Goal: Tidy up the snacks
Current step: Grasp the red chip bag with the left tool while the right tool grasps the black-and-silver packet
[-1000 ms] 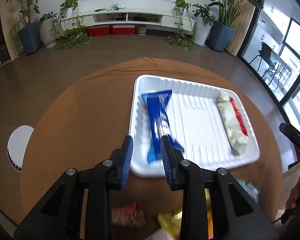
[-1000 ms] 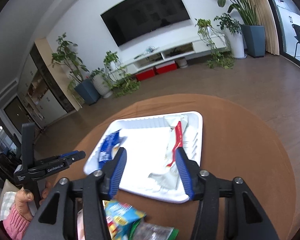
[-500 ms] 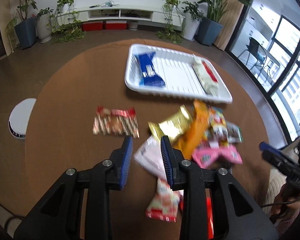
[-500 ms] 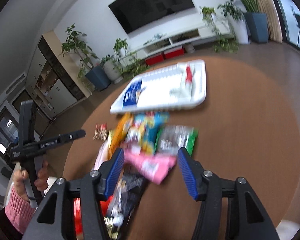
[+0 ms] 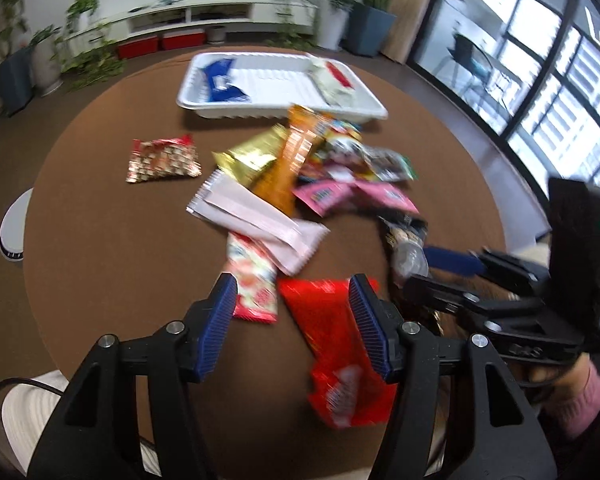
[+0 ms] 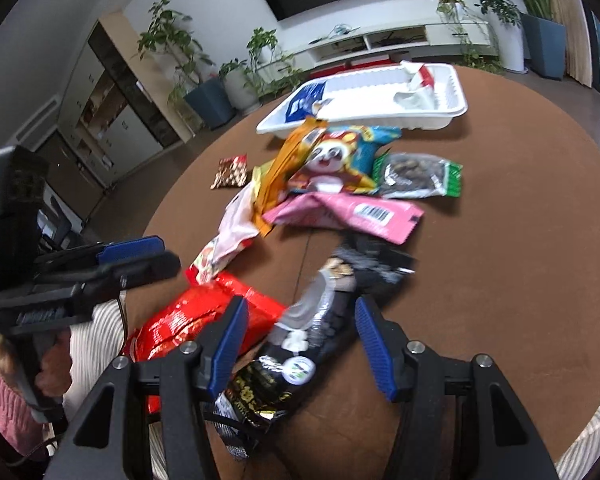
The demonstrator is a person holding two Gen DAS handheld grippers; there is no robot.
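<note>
The room is bright with daylight from the big windows [image 5: 560,80]. The snacks [image 5: 300,168] look smeared and blurry. Small soft shadows lie on the bench [image 5: 100,240]. Straight lines bend near the dark, round picture edges.

Left tongs [image 5: 292,312] over the counter's [image 5: 100,240] near edge, jaws apart and just been opening, nothing pinched. Red packet [image 5: 332,340] lies between and under them. Pile of snacks [image 5: 300,176] mid-counter: pale pink wrapper [image 5: 256,220], gold packet [image 5: 252,156], orange packet [image 5: 292,160], pink packet [image 5: 356,196]. Small red-patterned pouch [image 5: 162,159] apart toward the left edge. White tray [image 5: 276,108] at far edge holds a blue packet [image 5: 220,80] and a white-and-red packet [image 5: 334,84]. Right tongs [image 5: 440,272] at right edge, blurred.
</note>
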